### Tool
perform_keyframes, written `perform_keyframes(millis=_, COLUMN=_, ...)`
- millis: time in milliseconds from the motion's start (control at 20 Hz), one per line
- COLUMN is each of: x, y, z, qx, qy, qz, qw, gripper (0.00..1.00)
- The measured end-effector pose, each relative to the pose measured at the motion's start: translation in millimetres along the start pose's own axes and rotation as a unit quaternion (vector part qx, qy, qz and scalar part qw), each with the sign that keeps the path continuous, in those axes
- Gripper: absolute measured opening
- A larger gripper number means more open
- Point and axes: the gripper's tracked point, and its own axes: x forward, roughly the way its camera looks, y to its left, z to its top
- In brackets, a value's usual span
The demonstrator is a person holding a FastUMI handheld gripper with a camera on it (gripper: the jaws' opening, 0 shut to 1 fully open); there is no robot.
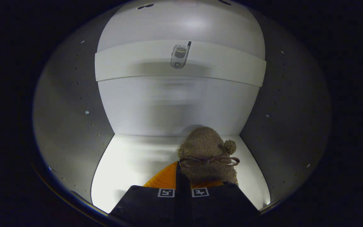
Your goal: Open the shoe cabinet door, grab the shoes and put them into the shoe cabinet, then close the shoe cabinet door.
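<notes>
I am looking into the white shoe cabinet (175, 107). A brown fuzzy shoe (205, 148) with a thin ribbon bow and a small pom-pom sits just ahead of my fingers, low over the bright bottom board (128, 164), right of its middle. My gripper (183, 181) has its two fingers drawn close together, with the shoe's near edge pinched in the narrow gap between them. The near part of the shoe is hidden behind the fingers. I cannot tell whether the shoe rests on the board or hangs just above it.
A white shelf (131, 67) crosses the cabinet above the shoe, with a small silver flip phone (179, 56) lying on it. Grey side walls (71, 110) with rows of peg holes close in left and right. Bare board lies left of the shoe.
</notes>
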Motion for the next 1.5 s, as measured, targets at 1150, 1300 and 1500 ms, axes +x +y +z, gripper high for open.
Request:
perform_keyframes(millis=1150, x=-56.9, y=-1.8, z=-7.2, qx=0.015, qy=-0.018, qz=-0.021, qw=1.000, gripper=0.85)
perform_keyframes(millis=1300, x=-73.5, y=-6.1, z=-4.3, qx=0.022, qy=-0.028, qz=-0.027, qw=0.999, gripper=0.95)
perform_keyframes(millis=1500, x=-115.7, y=-11.4, z=5.8, qx=0.034, qy=-0.053, qz=-0.028, qw=0.998, gripper=0.96)
